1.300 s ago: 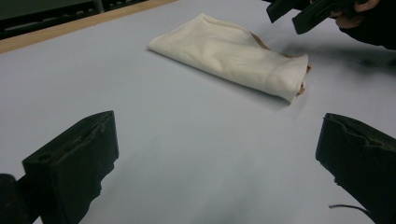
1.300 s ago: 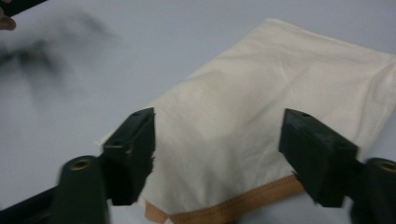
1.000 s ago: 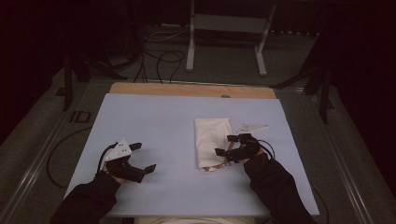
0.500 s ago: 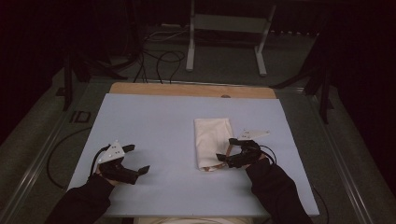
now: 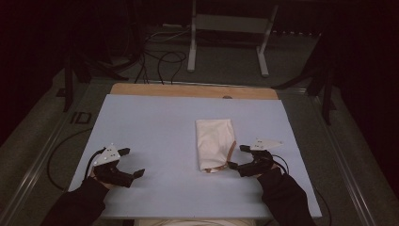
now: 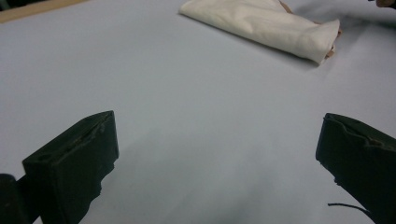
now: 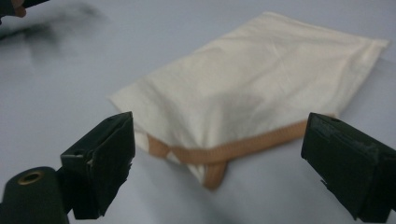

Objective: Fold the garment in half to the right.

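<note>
A folded cream cloth (image 5: 214, 142) with a tan band along one edge lies right of the middle of the pale blue table (image 5: 160, 127). In the right gripper view the cloth (image 7: 252, 88) lies just ahead of the wide-apart jaws, its tan band (image 7: 233, 148) toward me. My right gripper (image 5: 238, 157) is open beside the cloth's near right corner, holding nothing. At the near left my left gripper (image 5: 131, 162) is open over bare table. The left gripper view has the cloth (image 6: 266, 25) far ahead at the upper right.
A wooden strip (image 5: 193, 90) runs along the table's far edge. Beyond it a metal stand (image 5: 228, 35) and cables (image 5: 160, 59) lie on the dark floor. Cables (image 5: 61, 150) trail off the table's left side.
Both hands have drawn back toward the table's near edge. The right gripper has moved off the cloth's near end. The cloth lies still.
</note>
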Available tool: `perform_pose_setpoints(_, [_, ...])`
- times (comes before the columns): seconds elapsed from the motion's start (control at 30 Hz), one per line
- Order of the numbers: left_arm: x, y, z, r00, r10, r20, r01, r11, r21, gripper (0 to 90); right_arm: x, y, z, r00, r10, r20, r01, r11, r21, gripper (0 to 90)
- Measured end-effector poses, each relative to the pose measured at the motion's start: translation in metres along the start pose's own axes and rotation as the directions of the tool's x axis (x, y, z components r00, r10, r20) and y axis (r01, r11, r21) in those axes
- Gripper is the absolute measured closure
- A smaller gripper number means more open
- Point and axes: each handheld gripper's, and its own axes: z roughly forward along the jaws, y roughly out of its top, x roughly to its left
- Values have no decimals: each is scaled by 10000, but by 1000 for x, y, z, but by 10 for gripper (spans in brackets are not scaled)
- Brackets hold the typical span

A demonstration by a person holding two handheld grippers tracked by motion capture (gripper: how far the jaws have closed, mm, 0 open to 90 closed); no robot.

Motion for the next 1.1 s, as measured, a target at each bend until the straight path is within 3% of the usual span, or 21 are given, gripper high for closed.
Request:
perform_pose_setpoints(0.37, [0,-4,-2,9999,-51,-111,52,10000,49,2,0,-26,-18,9986,359,400,-374,9986,364,96])
perform_pose_setpoints(0.43, [0,-5,-2,9999,-66,-144,67,9999,81,2,2,-33,-24,9970,415,652,-443,9981,430,96])
perform_pose_setpoints(0.73, [-1,-6,-3,9999,-43,-148,44,10000,61,2,4,-43,-35,9916,499,1193,-556,9974,449,96])
perform_pose_setpoints(0.87, [-3,-6,-1,9998,-9,-212,12,9999,105,3,6,-45,-39,9867,454,1559,-547,9970,554,96])
perform_pose_setpoints(1.0, [-4,-6,-1,9996,-62,-262,60,10000,-63,2,4,-46,-40,9756,560,2122,-691,9961,549,97])
perform_pose_setpoints(1.1, [-2,-7,0,9991,-191,-371,186,9997,-131,3,2,-45,-39,9756,498,2138,-585,9977,345,97])
